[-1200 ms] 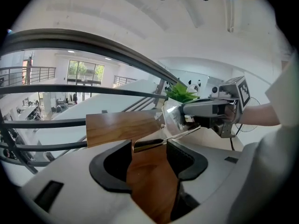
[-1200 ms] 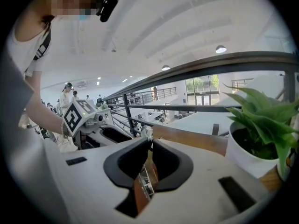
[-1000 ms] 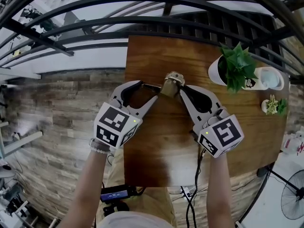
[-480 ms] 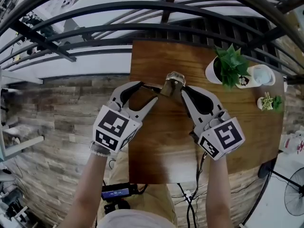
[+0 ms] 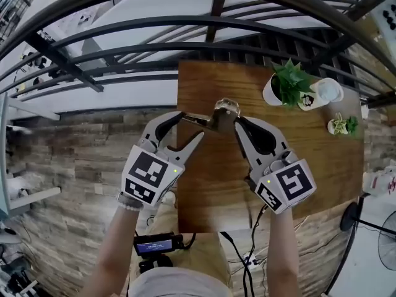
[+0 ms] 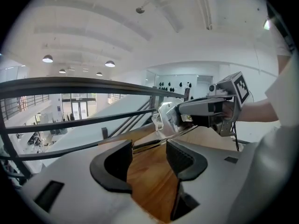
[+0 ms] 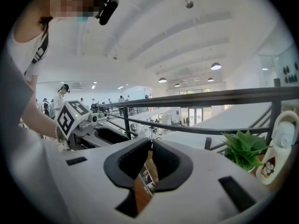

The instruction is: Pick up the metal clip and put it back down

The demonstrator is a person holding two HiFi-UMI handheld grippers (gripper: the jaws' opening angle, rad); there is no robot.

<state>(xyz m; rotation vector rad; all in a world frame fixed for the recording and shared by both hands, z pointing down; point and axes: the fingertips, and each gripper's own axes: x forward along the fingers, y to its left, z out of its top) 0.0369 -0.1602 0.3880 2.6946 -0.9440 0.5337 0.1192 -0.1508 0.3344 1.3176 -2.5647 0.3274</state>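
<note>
Each tool carries a cube with black-and-white square markers. A white cup (image 5: 317, 98) bears a small cartoon figure. A little lit screen (image 5: 153, 246) hangs by the person's waist, its print too small to read.

The bench (image 5: 309, 166) is brown grained wood, set against a black metal railing (image 5: 124, 67). A plank-patterned floor (image 5: 74, 159) lies at 9 o'clock from it, and a fan (image 5: 378, 240) stands at 4 o'clock. Beyond the railing is a big white hall with round ceiling lamps.

At 2 o'clock on the bench a white pot (image 5: 268, 95) holds a leafy green plant (image 5: 288, 79), with the cup just beside it. A smaller pot with a pale succulent (image 5: 339, 125) sits nearby.

The metal clip (image 5: 226, 108) is held above the bench at 12 o'clock from its middle. The right tongs (image 5: 234, 121) are clenched on it. The left tongs (image 5: 192, 125) stand released, with the clip's thin handle lying across their tips.
</note>
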